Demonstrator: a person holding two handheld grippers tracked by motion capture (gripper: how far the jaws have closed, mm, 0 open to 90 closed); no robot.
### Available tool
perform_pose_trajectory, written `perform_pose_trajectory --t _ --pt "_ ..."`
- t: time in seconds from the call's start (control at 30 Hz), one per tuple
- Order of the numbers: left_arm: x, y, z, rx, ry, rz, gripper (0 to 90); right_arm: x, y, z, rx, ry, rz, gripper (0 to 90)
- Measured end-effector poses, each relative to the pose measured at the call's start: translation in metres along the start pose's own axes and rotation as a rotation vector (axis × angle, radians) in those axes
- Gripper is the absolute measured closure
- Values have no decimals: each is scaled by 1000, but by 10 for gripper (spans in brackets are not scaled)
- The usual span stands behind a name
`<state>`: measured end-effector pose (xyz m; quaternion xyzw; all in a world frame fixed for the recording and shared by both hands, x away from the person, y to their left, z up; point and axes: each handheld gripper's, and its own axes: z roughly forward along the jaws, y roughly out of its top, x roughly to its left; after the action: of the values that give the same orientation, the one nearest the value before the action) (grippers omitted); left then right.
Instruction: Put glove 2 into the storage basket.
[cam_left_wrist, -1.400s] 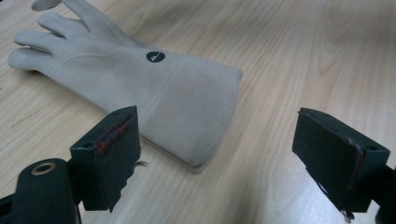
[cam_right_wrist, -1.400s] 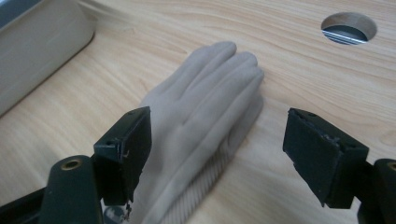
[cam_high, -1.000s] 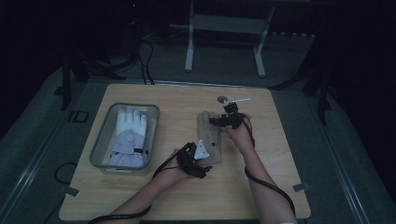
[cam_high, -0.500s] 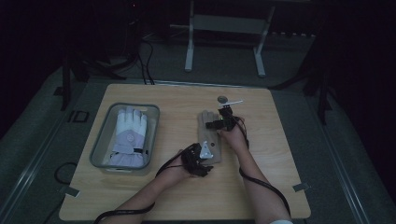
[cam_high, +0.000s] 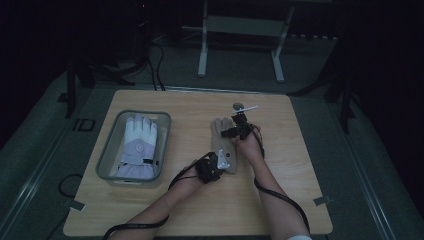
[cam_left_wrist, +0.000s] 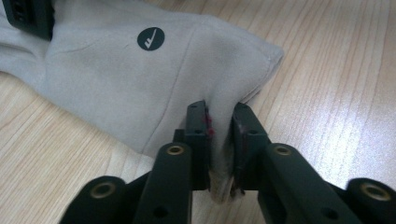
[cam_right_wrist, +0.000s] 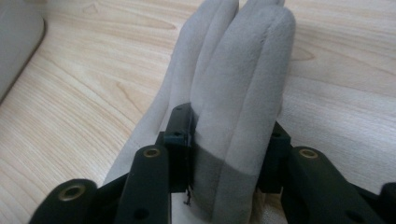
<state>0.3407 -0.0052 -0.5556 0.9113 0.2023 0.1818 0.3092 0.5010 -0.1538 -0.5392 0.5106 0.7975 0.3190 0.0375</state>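
The only sign that can be made out is a small dark round badge (cam_left_wrist: 151, 38) with a pale tick-like mark inside it, printed on the back of the grey glove (cam_left_wrist: 140, 79) in the left gripper view. It carries no letters or numbers, and no other readable text, label or number stands on anything else in the frames

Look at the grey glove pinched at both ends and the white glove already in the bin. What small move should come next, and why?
Probably lift both grippers together a little. The left gripper is shut on the cuff and the right gripper on the fingers of the grey glove, which lies flat on the table. Raising it clear would let it travel toward the bin beside the white glove.
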Motion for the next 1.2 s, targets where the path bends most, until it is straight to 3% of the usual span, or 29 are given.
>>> perform_pose_trajectory --t 0.4,0.67,0.87,1.0,1.2 --pt "3 8 -29 -10 31 12 821 16 13 -21 -60 38 -21 655" --pt "8 14 -58 -12 58 38 821 35 27 -43 -87 46 -59 653" --pt "14 14 -81 -21 65 31 822 52 36 -58 -116 61 -86 653" --pt "17 11 -94 -20 86 42 821 63 43 -64 -129 73 -102 653" --pt "21 4 -111 -12 102 26 821 80 51 -67 -134 93 -124 653"
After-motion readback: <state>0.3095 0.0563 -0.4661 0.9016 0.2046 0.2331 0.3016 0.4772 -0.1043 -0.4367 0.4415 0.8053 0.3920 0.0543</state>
